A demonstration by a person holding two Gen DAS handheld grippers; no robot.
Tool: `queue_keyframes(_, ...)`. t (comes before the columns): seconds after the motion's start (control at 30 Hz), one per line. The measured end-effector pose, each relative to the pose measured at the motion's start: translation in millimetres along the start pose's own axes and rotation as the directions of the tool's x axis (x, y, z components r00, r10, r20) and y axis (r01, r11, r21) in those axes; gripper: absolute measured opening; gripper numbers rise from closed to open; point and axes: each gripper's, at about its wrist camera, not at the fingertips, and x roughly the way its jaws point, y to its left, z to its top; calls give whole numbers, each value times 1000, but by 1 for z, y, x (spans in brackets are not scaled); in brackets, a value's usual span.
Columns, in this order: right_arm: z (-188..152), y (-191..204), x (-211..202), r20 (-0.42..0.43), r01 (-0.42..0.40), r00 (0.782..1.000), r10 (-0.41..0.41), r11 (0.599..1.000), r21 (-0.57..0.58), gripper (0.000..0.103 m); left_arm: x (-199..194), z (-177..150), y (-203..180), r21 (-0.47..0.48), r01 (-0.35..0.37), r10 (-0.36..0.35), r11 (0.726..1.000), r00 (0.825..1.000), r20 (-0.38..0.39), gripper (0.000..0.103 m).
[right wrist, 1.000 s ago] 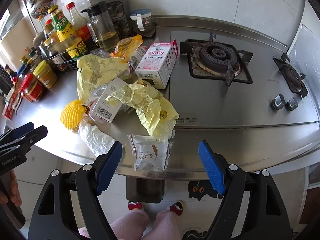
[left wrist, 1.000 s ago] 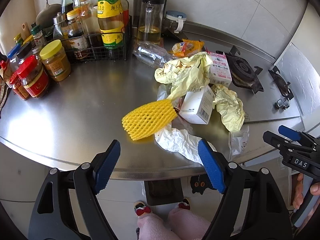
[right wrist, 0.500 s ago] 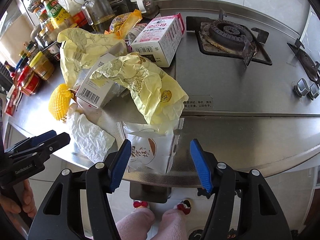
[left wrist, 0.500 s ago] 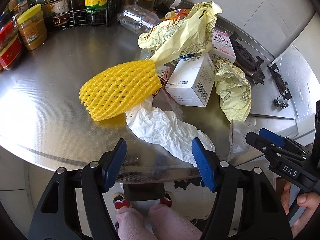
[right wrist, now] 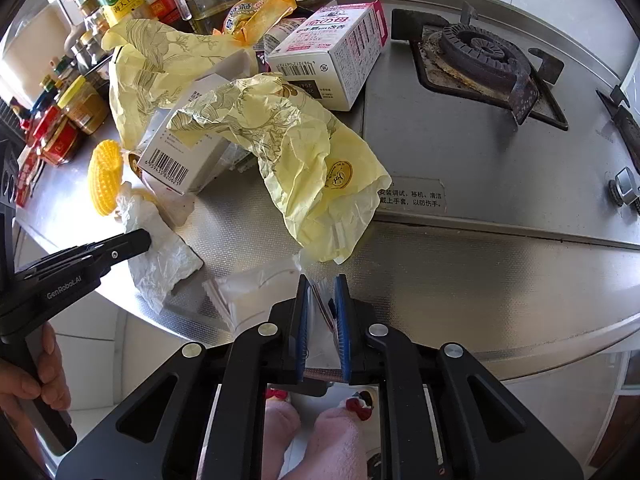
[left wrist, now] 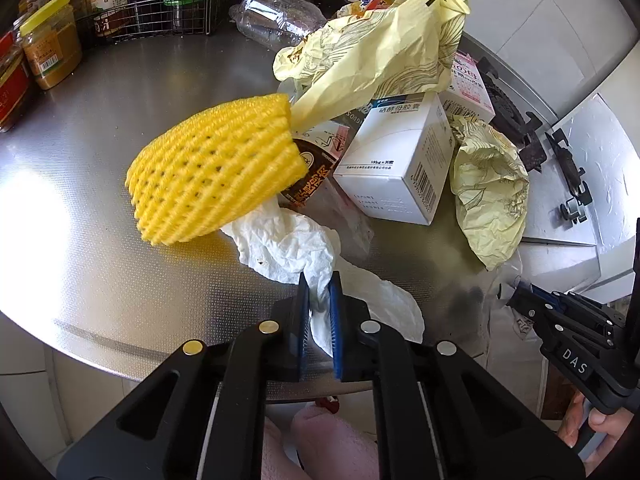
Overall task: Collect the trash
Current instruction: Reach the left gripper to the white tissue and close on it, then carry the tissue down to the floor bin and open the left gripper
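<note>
While the left gripper (left wrist: 319, 300) pinches the crumpled white paper (left wrist: 296, 248) between nearly closed blue pads at six o'clock of its view, a yellow foam net (left wrist: 216, 168) lies at ten o'clock of that paper, touching it. At two o'clock sits a white box (left wrist: 394, 160), just beside a yellow wrapper (left wrist: 490, 196). The right gripper (right wrist: 321, 300) is clamped on a clear plastic packet (right wrist: 264, 292) at the steel counter (right wrist: 480, 280) edge.

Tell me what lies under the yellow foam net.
Under the yellow foam net lie crumpled white paper, pinched by the left gripper, and a dark-labelled wrapper. The net hides how far either reaches beneath it.
</note>
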Motion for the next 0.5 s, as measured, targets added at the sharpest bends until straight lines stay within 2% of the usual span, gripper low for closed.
queue_keyframes(0.13, -6, -3, -1, 8, -10, 1000, 10, 1000, -1, 7, -8, -2, -4, 8, 11, -11, 1000, 1000, 27, 2)
queue_keyframes(0.33, -11, -5, -14, 34, -33, 999, 33, 999, -2, 6, -33, -6, -17, 34, 25, -27, 999, 998, 63, 1)
queue_keyframes(0.5, -29, 3, -36, 46, -52, 998, 52, 999, -3, 6, -62, -26, -14, 52, 45, -48, 998, 996, 73, 1)
